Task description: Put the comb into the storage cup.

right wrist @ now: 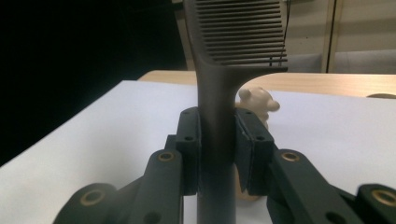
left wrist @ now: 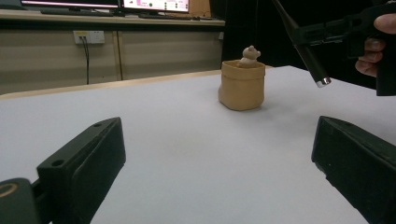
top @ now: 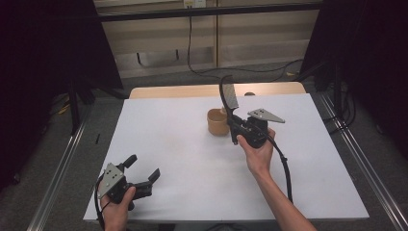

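White counter (top: 192, 159), wooden strip along far edge | dark curtains both sides, beige wall panels behind | left gripper (top: 143, 174) fingers released | right gripper (top: 233, 126) fingers grasping comb (top: 228, 96)

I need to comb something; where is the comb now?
In the high view the comb stands upright right of centre, clamped in the right tool, beside the tan pot.
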{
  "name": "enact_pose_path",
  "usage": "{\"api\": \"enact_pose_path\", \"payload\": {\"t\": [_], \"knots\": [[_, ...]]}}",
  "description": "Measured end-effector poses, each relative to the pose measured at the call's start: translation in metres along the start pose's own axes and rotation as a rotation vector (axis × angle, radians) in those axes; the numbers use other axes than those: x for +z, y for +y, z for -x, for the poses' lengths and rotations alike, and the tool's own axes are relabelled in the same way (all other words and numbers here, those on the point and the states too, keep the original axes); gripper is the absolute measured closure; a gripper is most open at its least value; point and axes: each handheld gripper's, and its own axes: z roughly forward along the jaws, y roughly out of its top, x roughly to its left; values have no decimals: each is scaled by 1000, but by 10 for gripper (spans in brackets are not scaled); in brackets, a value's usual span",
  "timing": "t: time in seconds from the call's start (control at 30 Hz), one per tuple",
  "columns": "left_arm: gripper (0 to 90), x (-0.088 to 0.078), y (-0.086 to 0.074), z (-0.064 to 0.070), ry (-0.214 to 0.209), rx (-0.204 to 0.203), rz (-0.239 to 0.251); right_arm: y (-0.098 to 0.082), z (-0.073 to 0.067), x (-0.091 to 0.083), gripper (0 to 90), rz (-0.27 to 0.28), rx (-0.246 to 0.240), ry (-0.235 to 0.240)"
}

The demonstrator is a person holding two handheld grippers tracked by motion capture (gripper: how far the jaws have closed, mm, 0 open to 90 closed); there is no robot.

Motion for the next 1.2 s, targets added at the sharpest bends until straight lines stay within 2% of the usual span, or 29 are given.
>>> {"api": "enact_pose_path", "payload": {"t": [0.23, 0.53, 0.77, 0.97, 1.2], "knots": [[31, 0, 0, -1, 0, 2, 1, 7, 0, 10, 729, 48, -18, 22], [30, -1, 0, -2, -4, 4, 7, 13, -1, 23, 729, 62, -48, 24], [31, -1, 1, -2, -3, 4, 11, 17, 1, 30, 729, 71, -50, 12], [31, -1, 1, -2, -7, 16, 0, 20, 0, 33, 729, 77, -67, 26], [31, -1, 1, -2, -6, 8, 8, 25, 2, 39, 729, 87, -73, 30]]}}
